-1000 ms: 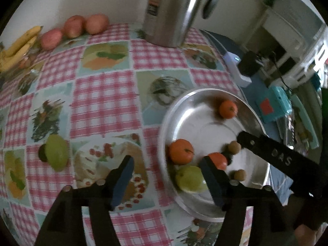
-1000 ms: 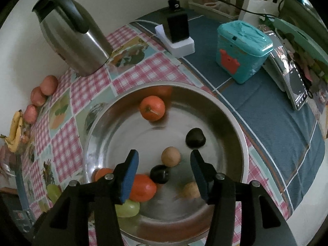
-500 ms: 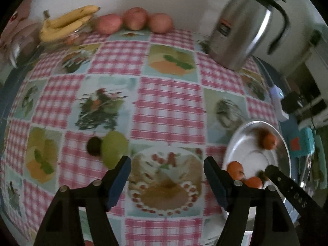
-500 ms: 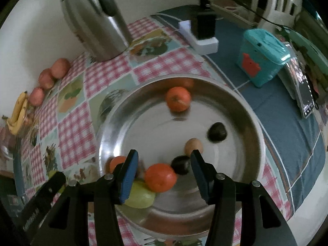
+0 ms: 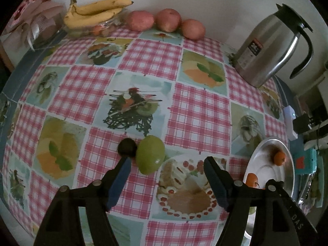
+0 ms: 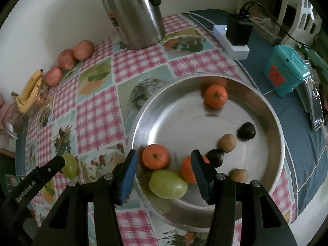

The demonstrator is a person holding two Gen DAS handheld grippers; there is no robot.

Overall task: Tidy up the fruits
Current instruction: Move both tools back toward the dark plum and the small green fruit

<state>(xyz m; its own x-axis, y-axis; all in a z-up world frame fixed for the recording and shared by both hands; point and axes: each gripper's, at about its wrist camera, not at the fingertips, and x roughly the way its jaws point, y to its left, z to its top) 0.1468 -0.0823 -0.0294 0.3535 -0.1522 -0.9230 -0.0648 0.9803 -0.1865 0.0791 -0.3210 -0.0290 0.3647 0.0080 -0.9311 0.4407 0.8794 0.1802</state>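
Observation:
My left gripper (image 5: 167, 179) is open and empty, low over the checked tablecloth. A green fruit (image 5: 150, 153) lies just ahead of it, nearer the left finger, touching a small dark fruit (image 5: 127, 147). My right gripper (image 6: 164, 174) is open and empty above the near rim of the steel bowl (image 6: 272, 114). The bowl holds three oranges (image 6: 216, 96), a green fruit (image 6: 168, 184), two dark fruits (image 6: 246, 131) and two brown ones (image 6: 227, 142). The bowl's edge also shows in the left wrist view (image 5: 251, 160).
A steel kettle (image 5: 270, 47) stands at the back right. Three red apples (image 5: 168, 22) and bananas (image 5: 96, 10) on a glass dish line the back wall. A white charger (image 6: 231, 41), teal box (image 6: 286, 69) and phone (image 6: 315, 102) lie right of the bowl.
My left gripper has swung left, away from the bowl, and now faces the green and dark fruits on the cloth. My right gripper has shifted slightly left over the bowl. The oranges look blurred.

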